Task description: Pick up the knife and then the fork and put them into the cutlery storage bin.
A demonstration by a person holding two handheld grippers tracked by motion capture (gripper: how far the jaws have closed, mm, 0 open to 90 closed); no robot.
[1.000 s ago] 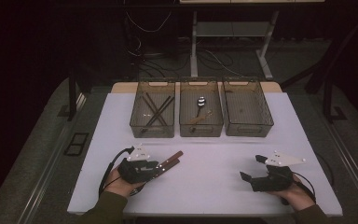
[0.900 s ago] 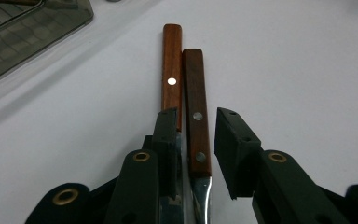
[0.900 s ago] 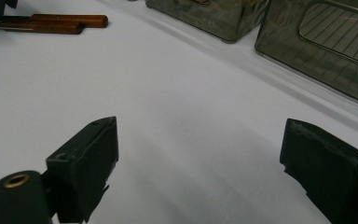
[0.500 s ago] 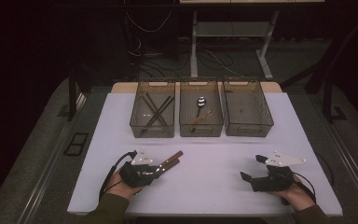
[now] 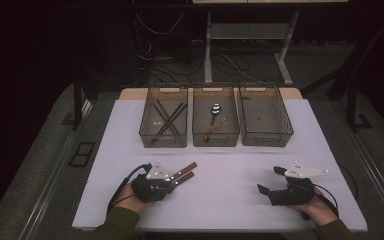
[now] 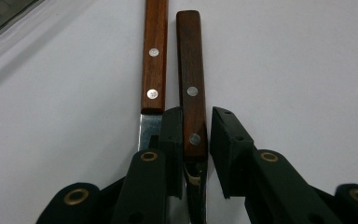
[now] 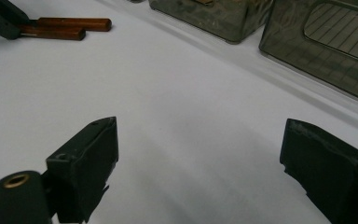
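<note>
White table under dim light, dark floor all round, a desk frame and cables behind. Three clear bins stand in a row at the far edge: the left bin holds dark sticks, the middle bin a spoon and a small brown piece, the right bin shows only its ribbed floor. Between the bins and the two hands the table is bare, with wide room across the middle and free margins at both side edges.

Near the front left, the left claw lies low over two wooden-handled knives that rest side by side, touching or nearly so. Their long axes run parallel, handles pointing away from the hand toward the bins (up and to the right in the high view), blades back under the claw. The darker handle sits between the jaws, which have just been closing; the left jaw is against it, while a slim gap shows at the right jaw. The redder handle lies just outside the left jaw.

Well apart at the front right, the right claw rests near the front edge, jaws spread wide over bare table with nothing between them.
</note>
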